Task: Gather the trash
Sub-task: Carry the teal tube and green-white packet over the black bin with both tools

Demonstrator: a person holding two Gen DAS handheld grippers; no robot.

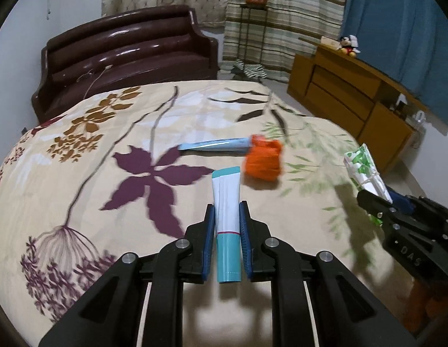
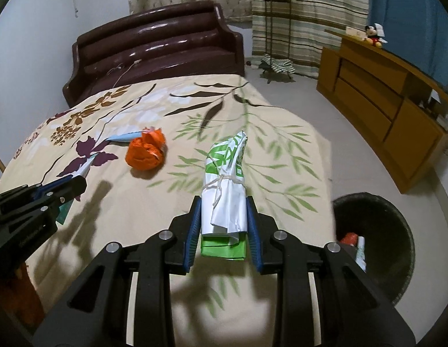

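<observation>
The left gripper is clamping a white and teal tube between its blue pads, both pads pressing flat against the tube's sides. The tube is running straight along the fingers: its teal cap end is pointing back toward the camera and its flat crimped tail is pointing away, toward the far side of the bed. Gripping it near the middle seems meant to keep it from tipping.

The right gripper is squeezing a bundle of white and green plastic bags tied with string. That bundle is also lying along the fingers, its folded green end near the camera and its loose twisted end pointing away and slightly up. Both things are hanging above the bedspread, not resting on it.

The black bin is standing on the floor at the near right of the bed, already holding some rubbish, so both loads are probably heading there.

Farther off on the bed, a crumpled orange bag and a second, light blue tube are lying touching each other, still waiting to be collected.
</observation>
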